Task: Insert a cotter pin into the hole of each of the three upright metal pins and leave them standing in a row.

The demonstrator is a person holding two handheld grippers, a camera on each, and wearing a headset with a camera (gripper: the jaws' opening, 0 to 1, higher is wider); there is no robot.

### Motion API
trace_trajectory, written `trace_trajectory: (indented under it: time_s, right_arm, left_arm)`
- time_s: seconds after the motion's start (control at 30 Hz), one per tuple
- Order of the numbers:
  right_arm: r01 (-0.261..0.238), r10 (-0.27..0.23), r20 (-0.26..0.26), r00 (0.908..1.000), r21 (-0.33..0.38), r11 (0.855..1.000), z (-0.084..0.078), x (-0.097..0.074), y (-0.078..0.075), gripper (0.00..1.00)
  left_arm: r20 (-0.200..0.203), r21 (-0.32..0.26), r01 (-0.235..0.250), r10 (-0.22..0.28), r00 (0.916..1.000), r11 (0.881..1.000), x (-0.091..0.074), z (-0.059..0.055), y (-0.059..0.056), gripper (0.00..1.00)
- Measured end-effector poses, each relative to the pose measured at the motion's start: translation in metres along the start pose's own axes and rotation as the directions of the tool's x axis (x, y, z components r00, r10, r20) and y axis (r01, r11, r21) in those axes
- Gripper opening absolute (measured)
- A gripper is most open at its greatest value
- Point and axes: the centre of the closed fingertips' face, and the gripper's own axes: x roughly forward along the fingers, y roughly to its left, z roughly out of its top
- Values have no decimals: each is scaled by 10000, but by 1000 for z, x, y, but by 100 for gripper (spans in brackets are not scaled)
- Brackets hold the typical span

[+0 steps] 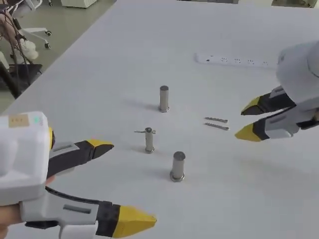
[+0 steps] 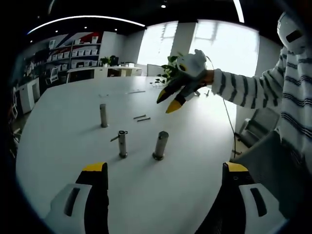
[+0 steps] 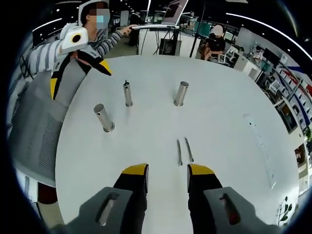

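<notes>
Cotter pins (image 1: 216, 120) are laid loose, two side by side, on the right of the white table (image 1: 99, 64), presumably so that each can be picked up in turn. Just to their right the right gripper (image 1: 242, 122) is held low, its jaws partly open and nothing between them; it is judged to be lined up for a pick of one of the pair. To the left of them, a far pin (image 1: 164, 98), a middle pin (image 1: 149, 140) and a near pin (image 1: 177, 166) are stood upright in a loose diagonal, the middle one set a little left of the line. A third cotter pin (image 1: 144, 131) is seen passed through the top of the middle pin, so two pins are judged to be left to fit. The left gripper (image 1: 132, 181) is held near and left, jaws wide apart and empty, apparently kept ready to steady a pin. A power strip (image 1: 234, 60) lies at the far right of the table. An office chair (image 1: 35, 32) on the floor at far left and shelving (image 2: 85, 51) are made out beyond it.
</notes>
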Motion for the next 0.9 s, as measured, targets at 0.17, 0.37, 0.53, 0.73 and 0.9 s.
trace_trajectory:
  time_s: [0.17, 0.37, 0.53, 0.73, 0.9]
  right_arm:
    - [-338, 320, -392, 9987, -449, 9984, 5, 15, -6, 21]
    - [-708, 669, -895, 9937, -404, 9967, 1, 34, -15, 14]
    - [-938, 882, -1358, 9868, -358, 9949, -7, 48, -29, 9]
    - [-1131, 964, -1772, 9794, -862, 9898, -10, 55, -31, 3]
    - [-1336, 1107, -2107, 9713, -978, 9862, -11, 58, -27, 3]
  left_arm:
    - [74, -32, -9, 9, 10000, 10000, -2, 0, -1, 96]
    - [73, -15, -106, 106, 9999, 9999, -3, 0, 2, 95]
    - [89, -222, -260, 262, 9996, 9994, -3, -1, 6, 96]
    - [155, -265, -364, 368, 9992, 9990, -4, 0, 10, 96]
    - [165, -398, -534, 541, 9984, 9978, -3, -2, 14, 96]
